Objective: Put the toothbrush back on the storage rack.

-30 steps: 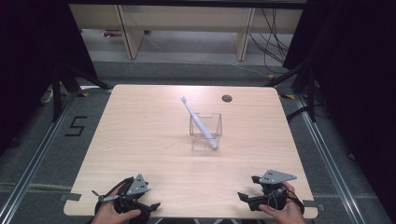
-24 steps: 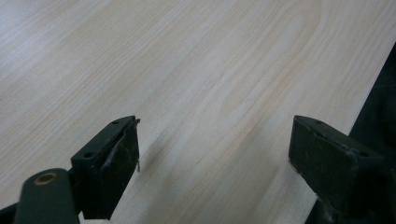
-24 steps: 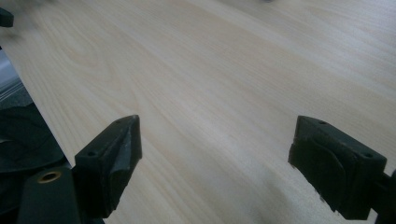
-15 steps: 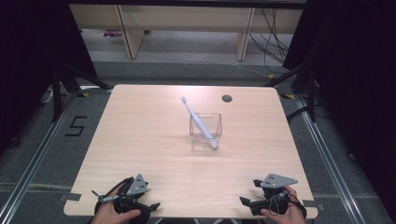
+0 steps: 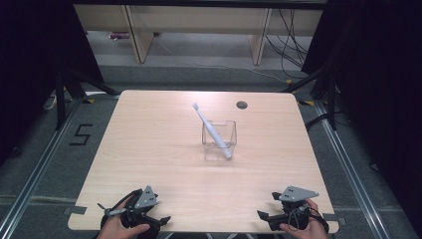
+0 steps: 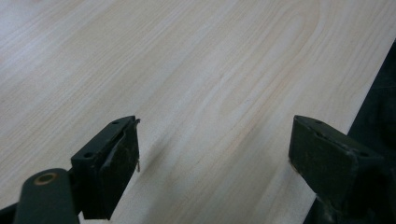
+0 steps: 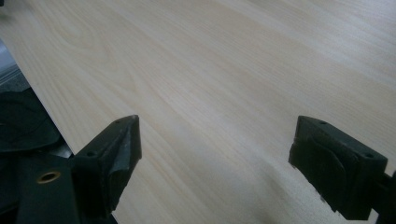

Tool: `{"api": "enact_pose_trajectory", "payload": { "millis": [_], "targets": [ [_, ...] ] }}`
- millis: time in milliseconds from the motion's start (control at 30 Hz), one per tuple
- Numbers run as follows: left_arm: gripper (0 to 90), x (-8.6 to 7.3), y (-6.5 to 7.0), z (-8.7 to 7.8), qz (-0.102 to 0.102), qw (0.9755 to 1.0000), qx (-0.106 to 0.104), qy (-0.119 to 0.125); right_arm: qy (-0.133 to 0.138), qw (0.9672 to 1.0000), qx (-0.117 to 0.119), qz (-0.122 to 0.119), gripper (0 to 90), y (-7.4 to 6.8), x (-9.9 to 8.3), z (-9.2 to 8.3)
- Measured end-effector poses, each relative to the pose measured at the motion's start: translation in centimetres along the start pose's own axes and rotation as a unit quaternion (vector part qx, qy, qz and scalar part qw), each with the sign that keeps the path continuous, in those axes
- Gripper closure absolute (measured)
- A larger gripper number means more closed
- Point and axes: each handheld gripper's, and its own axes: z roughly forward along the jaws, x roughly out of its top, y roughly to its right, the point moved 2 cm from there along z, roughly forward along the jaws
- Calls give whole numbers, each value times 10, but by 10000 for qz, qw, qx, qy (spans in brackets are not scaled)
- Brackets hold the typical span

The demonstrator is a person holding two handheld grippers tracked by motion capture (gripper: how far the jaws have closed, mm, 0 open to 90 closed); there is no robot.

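Note:
A clear square cup (image 5: 218, 140) stands near the middle of the light wooden table (image 5: 149, 149), with a white toothbrush (image 5: 211, 130) leaning in it, bristle end up and to the left. My left gripper (image 5: 161, 219) rests at the table's near left edge, held by a hand. In the left gripper view its jaws stand wide apart over bare wood (image 6: 210, 93). At the near right edge a hand holds my right gripper (image 5: 262, 216). The right gripper view has its jaws spread wide above bare wood (image 7: 224, 93) too.
A small dark round hole (image 5: 242, 104) sits near the table's far edge, right of centre. Wooden shelving (image 5: 199, 30) and cables lie on the floor beyond. A "5" mark (image 5: 81, 134) is on the floor at left.
The right gripper has shifted slightly along the near edge, turning a little. The left gripper, cup and toothbrush have stayed put.

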Motion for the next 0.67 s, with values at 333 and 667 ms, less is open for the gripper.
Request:
{"api": "enact_pose_trajectory", "payload": {
  "millis": [333, 667],
  "targets": [
    [156, -1, 2, 1, -116, 9999, 33, 42, -6, 10000, -5, -8, 164, 0, 0, 0],
    [156, -1, 1, 0, -42, 10000, 39, 32, -27, 10000, 56, -10, 164, 0, 1, 1]
  ]
}}
